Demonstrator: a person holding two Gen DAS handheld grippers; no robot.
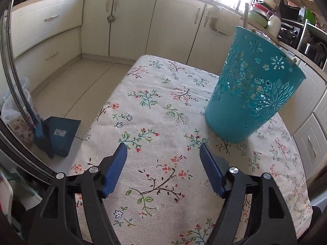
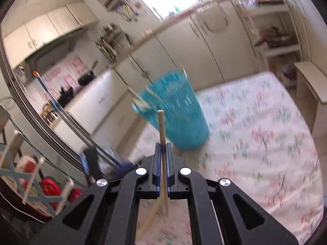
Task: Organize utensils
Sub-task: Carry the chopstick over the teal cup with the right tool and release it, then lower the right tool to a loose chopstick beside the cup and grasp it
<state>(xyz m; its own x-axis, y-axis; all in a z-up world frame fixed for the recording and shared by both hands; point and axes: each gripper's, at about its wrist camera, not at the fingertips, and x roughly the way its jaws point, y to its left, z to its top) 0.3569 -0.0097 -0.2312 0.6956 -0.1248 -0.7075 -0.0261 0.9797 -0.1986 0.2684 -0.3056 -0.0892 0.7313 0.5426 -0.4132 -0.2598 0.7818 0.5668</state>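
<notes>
A teal perforated utensil holder (image 1: 251, 89) stands on the floral tablecloth (image 1: 155, 110), with utensil handles poking above its rim. My left gripper (image 1: 163, 151) hovers over the cloth just in front and to the left of the holder, jaws open with nothing between them. In the blurred right wrist view the same teal holder (image 2: 173, 110) stands ahead on the cloth, with a few handles sticking out of it. My right gripper (image 2: 162, 149) is shut on a thin wooden utensil handle (image 2: 161, 126) that rises upright between the blue pads; its lower end fades out of sight below.
Cream kitchen cabinets (image 1: 130, 20) run along the far side. A blue dustpan (image 1: 59, 134) and a bag sit on the floor left of the table. A dish rack with bowls (image 1: 263, 10) stands on the counter at right. A small rack (image 2: 30, 183) with red items sits at lower left.
</notes>
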